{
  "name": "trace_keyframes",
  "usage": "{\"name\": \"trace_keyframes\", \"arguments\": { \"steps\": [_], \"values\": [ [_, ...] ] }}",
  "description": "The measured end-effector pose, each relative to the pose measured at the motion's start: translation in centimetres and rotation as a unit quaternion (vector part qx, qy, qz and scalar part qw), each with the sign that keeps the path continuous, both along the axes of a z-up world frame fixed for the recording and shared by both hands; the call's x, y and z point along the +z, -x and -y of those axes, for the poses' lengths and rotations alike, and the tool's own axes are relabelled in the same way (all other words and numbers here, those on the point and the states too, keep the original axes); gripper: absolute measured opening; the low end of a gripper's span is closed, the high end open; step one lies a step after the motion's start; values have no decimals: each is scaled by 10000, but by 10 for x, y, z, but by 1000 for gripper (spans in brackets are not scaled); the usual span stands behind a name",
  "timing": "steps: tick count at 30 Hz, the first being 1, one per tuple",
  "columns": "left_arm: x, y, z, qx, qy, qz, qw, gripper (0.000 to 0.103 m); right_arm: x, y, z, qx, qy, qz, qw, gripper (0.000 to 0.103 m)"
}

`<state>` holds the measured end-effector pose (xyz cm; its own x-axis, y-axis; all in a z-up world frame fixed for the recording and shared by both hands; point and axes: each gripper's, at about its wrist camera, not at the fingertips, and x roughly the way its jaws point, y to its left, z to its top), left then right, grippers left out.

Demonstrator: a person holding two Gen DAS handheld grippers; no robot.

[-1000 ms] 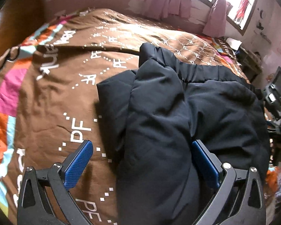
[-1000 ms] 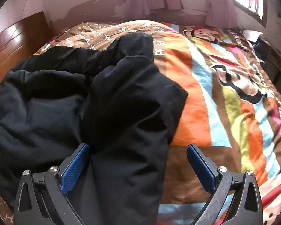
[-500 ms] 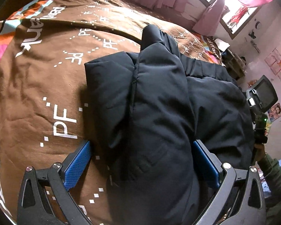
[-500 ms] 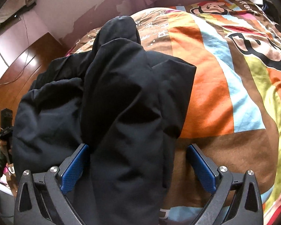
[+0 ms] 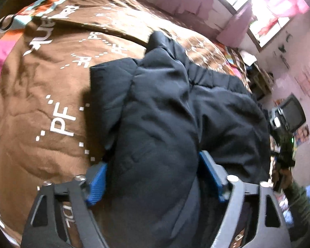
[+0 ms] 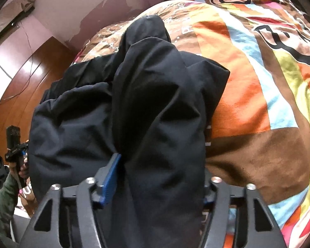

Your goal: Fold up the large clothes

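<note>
- Left gripper: blue pads sitting against either side of a thick fold of the black padded jacket. Jaws partly closed around the bulk; pads look to be touching the fabric on both sides, so it is gripping the jacket.
- The jacket is running straight ahead of the left gripper, a ridge of fabric rising between the fingers and stretching away toward the far end of the bed.
- The brown bedspread with white "PF" lettering is lying to the left of the left gripper, under the jacket.
- Right gripper: jaws drawn in tight on another bunched fold of the jacket. The left blue pad is pressing into the cloth; the right pad is mostly buried under fabric.
- The jacket is filling the space ahead and left of the right gripper; the striped cartoon-print quilt is spreading out to its right.
- A window with pink curtains is showing far ahead-right of the left gripper.
</note>
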<state>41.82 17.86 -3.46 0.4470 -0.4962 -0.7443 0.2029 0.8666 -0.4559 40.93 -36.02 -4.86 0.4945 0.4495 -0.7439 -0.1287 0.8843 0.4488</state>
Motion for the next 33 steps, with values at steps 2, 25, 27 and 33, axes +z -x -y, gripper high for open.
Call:
{"name": "trace_keyframes", "arguments": {
  "steps": [2, 25, 27, 33],
  "values": [
    [4, 1, -2, 163, 90, -91, 9998, 53, 5, 6, -3, -68, 3, 18, 10000, 35],
    [144, 79, -12, 654, -520, 1259, 9885, 13, 142, 5, -140, 608, -235, 1302, 9893, 12],
    [148, 78, -24, 876, -511, 1292, 9864, 13, 141, -9, -159, 693, -320, 1315, 9884, 12],
    [104, 65, -65, 1577, -540, 807, 9827, 13, 112, -42, -199, 660, 7, 1140, 9913, 12]
  ]
}}
